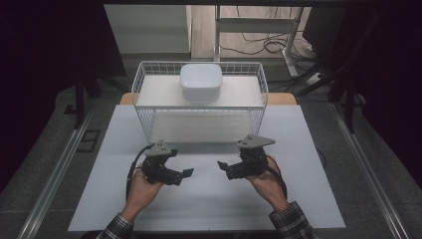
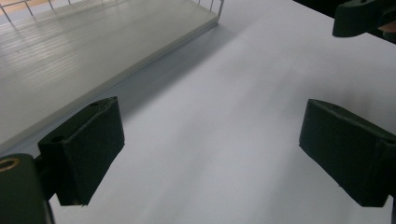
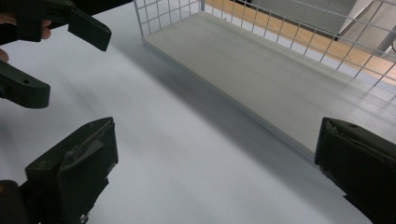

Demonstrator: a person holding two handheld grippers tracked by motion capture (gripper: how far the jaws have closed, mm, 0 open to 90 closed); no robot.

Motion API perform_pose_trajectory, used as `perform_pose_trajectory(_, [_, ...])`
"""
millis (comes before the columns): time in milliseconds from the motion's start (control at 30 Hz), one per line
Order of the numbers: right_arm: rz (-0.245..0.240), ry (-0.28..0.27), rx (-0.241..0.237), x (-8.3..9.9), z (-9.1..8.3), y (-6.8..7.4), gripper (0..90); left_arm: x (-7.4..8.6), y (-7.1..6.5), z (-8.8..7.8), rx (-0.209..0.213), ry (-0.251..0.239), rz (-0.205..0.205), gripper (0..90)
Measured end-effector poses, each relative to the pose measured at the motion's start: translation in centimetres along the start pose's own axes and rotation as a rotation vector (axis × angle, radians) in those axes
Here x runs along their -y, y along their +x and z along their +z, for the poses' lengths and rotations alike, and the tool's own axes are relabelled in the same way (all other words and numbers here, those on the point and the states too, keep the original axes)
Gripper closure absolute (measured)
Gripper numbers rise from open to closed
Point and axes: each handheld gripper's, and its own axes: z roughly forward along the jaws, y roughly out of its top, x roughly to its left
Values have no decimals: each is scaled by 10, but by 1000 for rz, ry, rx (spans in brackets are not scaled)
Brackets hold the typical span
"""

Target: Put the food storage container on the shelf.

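Both black two-jaw grippers, left and right, hover with fingers spread over the white bench, near a white wire basket holding a white square bowl.

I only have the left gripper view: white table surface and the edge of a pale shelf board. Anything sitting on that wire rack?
Observer: Yes. A white rounded-square plastic bowl sits on top of the white wire mesh rack, toward the back.
Operator: Is the right claw holding anything?
Observer: No. In the right gripper view the right claw is open, with bare table between its jaws.
Operator: Where are both claws relative to the rack?
Observer: In the high view the left claw and right claw face each other over the white table board, in front of the rack.
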Motion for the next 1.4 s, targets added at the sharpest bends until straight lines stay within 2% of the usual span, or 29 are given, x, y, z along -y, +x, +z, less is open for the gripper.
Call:
perform_pose_trajectory(267, [11, -3, -6, 11, -4, 3, 0, 11, -4, -2, 3, 4, -8, 62])
perform_pose_trajectory(533, [2, 24, 0, 24, -7, 3, 0, 29, -5, -6, -13, 30, -25, 62])
perform_pose_trajectory(633, [9, 26, 5, 30, -13, 3, 0, 38, -5, -12, -19, 33, -38, 61])
perform_pose_trajectory(1033, [39, 26, 36, 47, -32, -1, 0, 52, -5, -30, -42, 20, -57, 62])
perform_pose_trajectory(1400, [63, 39, 86, 69, -52, -11, 0, 72, -3, -45, -75, 35, -90, 60])
